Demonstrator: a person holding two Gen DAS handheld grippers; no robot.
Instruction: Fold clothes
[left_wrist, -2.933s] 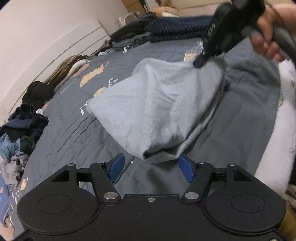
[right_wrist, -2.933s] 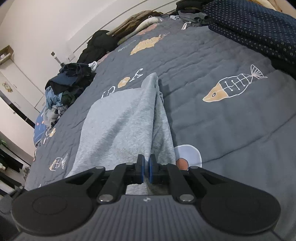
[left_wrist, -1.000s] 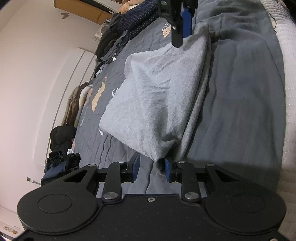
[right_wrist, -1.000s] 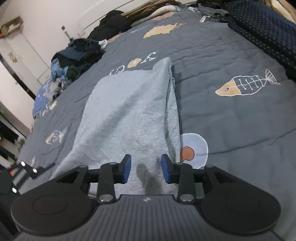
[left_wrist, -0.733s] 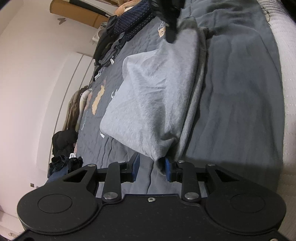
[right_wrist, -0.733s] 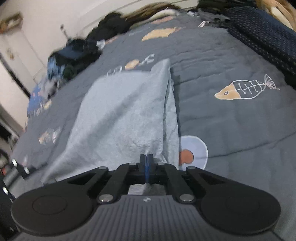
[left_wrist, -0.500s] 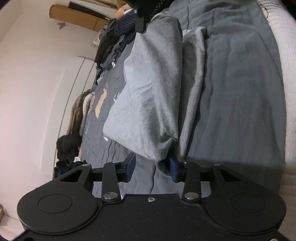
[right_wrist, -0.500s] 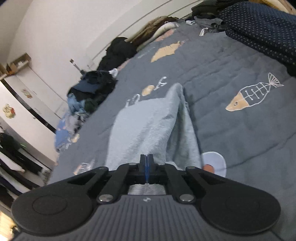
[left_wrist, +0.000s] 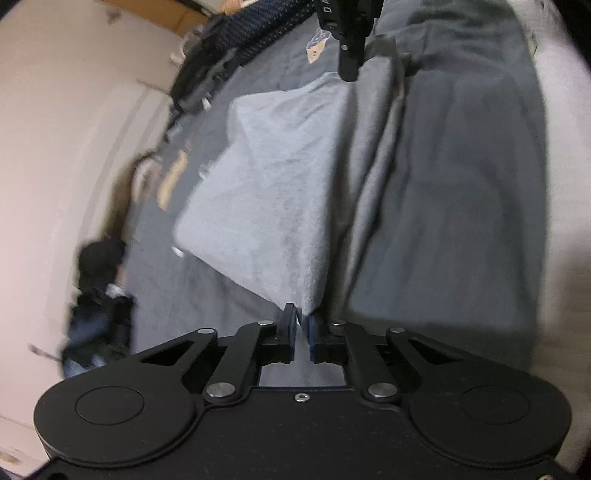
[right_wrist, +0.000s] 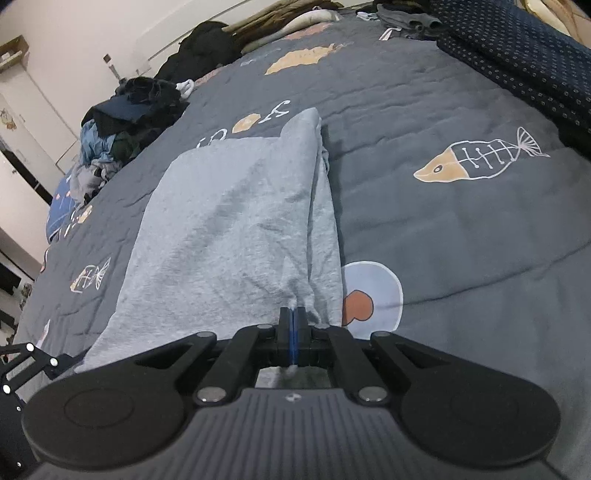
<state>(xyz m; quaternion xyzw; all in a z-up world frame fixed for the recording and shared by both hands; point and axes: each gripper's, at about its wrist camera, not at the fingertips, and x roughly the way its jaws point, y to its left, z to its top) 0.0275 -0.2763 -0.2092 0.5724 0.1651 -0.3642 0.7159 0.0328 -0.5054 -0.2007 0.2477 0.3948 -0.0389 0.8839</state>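
On the bed (right_wrist: 461, 229), the grey garment (right_wrist: 229, 229) lies partly folded over the fish-print quilt. Right gripper (right_wrist: 292, 325) has its fingers clamped tight on one near corner of the cloth. Left gripper (left_wrist: 302, 325) is closing its fingers on the opposite corner, fabric pinched between them. Piles of dark clothes (right_wrist: 129, 122) sit well apart, near the wall.

Both tools, earlier open, now pinched onto the grey garment (right_wrist: 229, 221) corners.
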